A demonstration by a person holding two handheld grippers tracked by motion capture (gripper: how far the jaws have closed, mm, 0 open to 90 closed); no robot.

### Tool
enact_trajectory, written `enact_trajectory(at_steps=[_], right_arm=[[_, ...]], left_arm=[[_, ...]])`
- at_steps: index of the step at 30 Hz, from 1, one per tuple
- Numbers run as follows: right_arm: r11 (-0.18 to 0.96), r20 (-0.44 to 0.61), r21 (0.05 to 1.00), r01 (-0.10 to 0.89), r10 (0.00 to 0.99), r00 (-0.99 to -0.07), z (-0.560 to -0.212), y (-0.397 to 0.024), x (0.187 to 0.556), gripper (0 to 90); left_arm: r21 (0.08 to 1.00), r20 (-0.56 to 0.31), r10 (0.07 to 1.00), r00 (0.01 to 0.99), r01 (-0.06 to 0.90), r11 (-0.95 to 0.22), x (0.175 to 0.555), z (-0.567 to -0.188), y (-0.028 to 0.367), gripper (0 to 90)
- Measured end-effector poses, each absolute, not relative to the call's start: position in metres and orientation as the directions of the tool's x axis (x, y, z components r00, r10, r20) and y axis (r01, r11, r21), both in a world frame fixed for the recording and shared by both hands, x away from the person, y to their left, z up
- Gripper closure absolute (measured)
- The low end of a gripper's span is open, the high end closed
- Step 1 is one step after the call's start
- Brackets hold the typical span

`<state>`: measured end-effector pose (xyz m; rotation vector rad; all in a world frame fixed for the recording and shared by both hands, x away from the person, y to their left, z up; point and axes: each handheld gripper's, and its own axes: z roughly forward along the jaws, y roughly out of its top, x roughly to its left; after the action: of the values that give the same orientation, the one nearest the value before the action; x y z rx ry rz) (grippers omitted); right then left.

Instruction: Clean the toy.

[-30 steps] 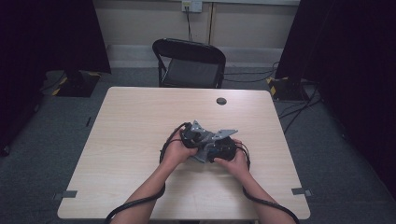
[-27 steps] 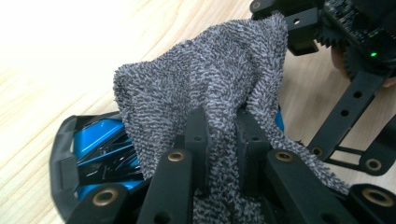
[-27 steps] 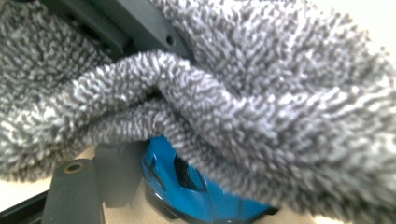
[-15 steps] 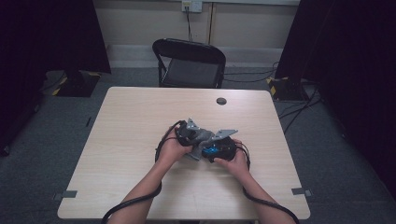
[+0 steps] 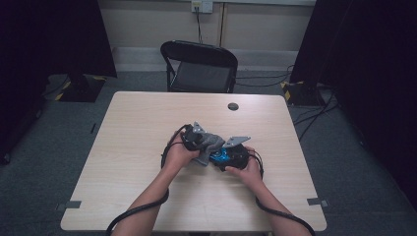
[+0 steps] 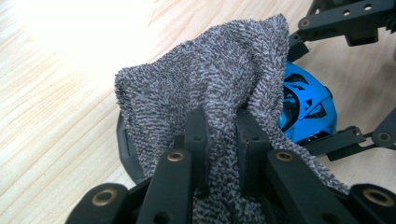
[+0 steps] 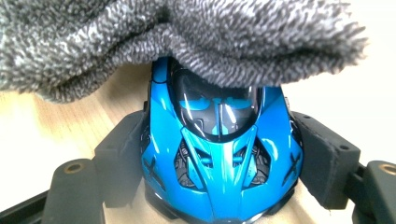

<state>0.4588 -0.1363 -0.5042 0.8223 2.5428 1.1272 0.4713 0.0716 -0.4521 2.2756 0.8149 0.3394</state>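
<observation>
Ahead of me the pale wooden desk point(image 5: 142, 147) carries 1 small dark round disc point(image 5: 233, 106) near its far edge — beyond that stands 1 black folding chair point(image 5: 199, 66), with a wall socket point(image 5: 202, 6) above it.

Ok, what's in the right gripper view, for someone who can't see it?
A shiny blue toy car sits gripped between the right tool's two black jaws, nose toward the camera. A fuzzy grey cloth drapes over its far end, above a pale wooden table.
</observation>
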Motion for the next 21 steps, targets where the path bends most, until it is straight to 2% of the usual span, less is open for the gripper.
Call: enact_trajectory(at_steps=[17, 21], right_arm=[[0.544, 0.008, 0.740, 0.397, 0.583, -0.813, -0.504, -0.136, 0.459, 25.4], [0.543, 0.008, 0.740, 0.397, 0.582, -0.813, -0.504, -0.136, 0.459, 25.5]], left_arm=[[0.690, -0.011, 0.689, 0.725, 0.504, -0.519, 0.482, -0.451, 0.089, 77.7], [0.687, 0.014, 0.696, 0.718, 0.499, -0.528, 0.484, -0.450, 0.091, 77.7]])
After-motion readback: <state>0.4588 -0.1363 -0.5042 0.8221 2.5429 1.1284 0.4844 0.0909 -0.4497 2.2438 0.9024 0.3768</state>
